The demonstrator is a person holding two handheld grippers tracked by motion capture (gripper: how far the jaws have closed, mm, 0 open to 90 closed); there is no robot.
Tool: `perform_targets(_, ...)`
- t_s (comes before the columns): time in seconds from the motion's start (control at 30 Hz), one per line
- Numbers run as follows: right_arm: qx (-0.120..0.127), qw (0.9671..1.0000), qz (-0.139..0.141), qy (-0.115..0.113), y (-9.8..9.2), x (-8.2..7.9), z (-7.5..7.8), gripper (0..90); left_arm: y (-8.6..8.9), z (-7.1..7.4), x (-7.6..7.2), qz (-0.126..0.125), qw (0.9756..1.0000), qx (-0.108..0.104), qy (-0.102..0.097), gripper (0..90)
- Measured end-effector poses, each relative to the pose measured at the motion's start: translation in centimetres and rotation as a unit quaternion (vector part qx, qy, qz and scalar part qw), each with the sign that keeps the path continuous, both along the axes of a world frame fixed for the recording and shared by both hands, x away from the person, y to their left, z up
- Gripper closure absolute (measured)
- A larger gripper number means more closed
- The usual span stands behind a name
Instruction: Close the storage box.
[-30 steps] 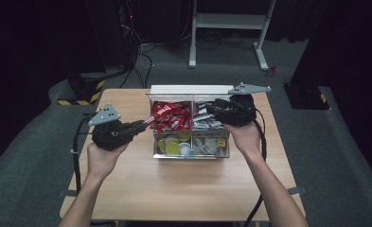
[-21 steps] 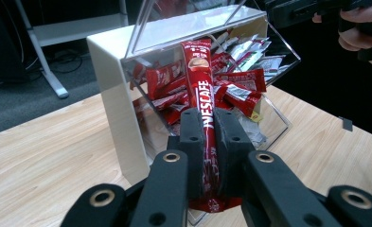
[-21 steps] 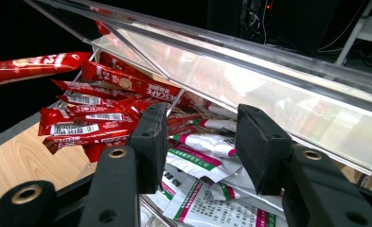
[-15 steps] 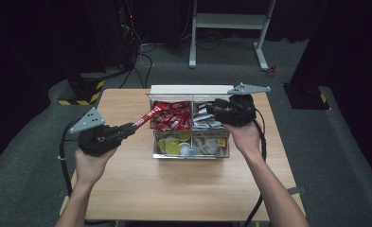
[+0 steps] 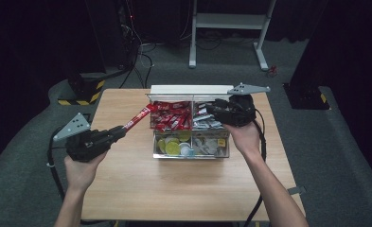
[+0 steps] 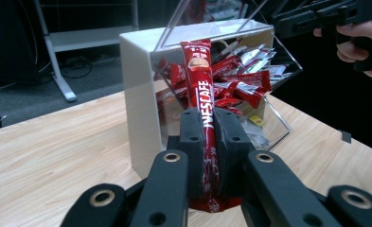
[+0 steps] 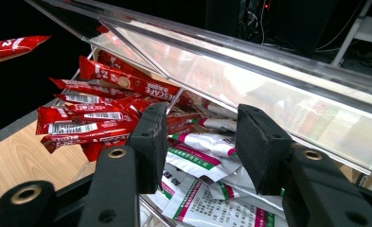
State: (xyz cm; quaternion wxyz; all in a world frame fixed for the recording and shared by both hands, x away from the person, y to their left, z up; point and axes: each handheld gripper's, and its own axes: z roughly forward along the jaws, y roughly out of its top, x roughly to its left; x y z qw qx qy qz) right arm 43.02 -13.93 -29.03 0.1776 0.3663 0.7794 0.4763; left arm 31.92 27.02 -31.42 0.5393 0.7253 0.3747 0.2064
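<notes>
- The left tongs [image 5: 118,134] are held over the left part of the wooden table [image 5: 127,189] by the person's left hand [image 5: 82,168].
- The left tongs are closed tight on a long red Nescafe stick [image 6: 203,101]. The stick is seen pinched between the two black jaws in the left gripper view.
- The red stick [image 5: 138,117] is held up in the air, just left of the clear box [image 5: 189,151], and it points toward the box.
- The clear box is placed near the middle of the table, at the back. It is split into four parts.
- More red sticks [image 5: 172,116] are piled in the back left part of the box.
- Silver and white packets [image 7: 207,142] are piled in the back right part.
- Yellow and green round things [image 5: 172,146] are seen in the front left part.
- The right tongs [image 5: 212,109] are held over the back right part of the box by the right hand [image 5: 244,137].
- The right tongs are wide open, and nothing is held between the jaws.
</notes>
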Motion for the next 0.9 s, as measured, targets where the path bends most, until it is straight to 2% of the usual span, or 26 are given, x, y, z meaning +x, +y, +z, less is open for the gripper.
perform_targets(0.17,-0.001,1.0,-0.004,0.004,-0.1,0.0,0.0,54.0,0.7,-0.4,-0.1,0.007,0.9999,-0.008,-0.002,83.2)
perform_targets(0.33,-0.001,1.0,-0.006,0.002,-0.1,0.0,0.0,53.9,1.9,-1.0,-0.5,0.013,0.9994,-0.033,0.001,83.2)
perform_targets(0.43,0.0,1.0,-0.007,0.004,-0.1,0.0,0.0,53.9,2.7,-1.3,-0.6,0.025,0.9987,-0.044,0.004,83.2)
perform_targets(0.67,-0.002,1.0,-0.008,0.004,-0.1,-0.1,0.0,53.8,3.9,-1.9,-1.1,0.044,0.9979,-0.047,-0.001,83.2)
perform_targets(0.8,-0.002,0.9999,-0.009,0.004,-0.1,-0.1,0.0,53.5,4.4,-2.5,-1.3,0.055,0.9972,-0.051,0.003,83.2)
perform_targets(0.9,-0.001,0.9999,-0.01,0.003,0.0,-0.1,0.0,53.4,4.7,-3.0,-1.3,0.063,0.9969,-0.046,0.006,83.2)
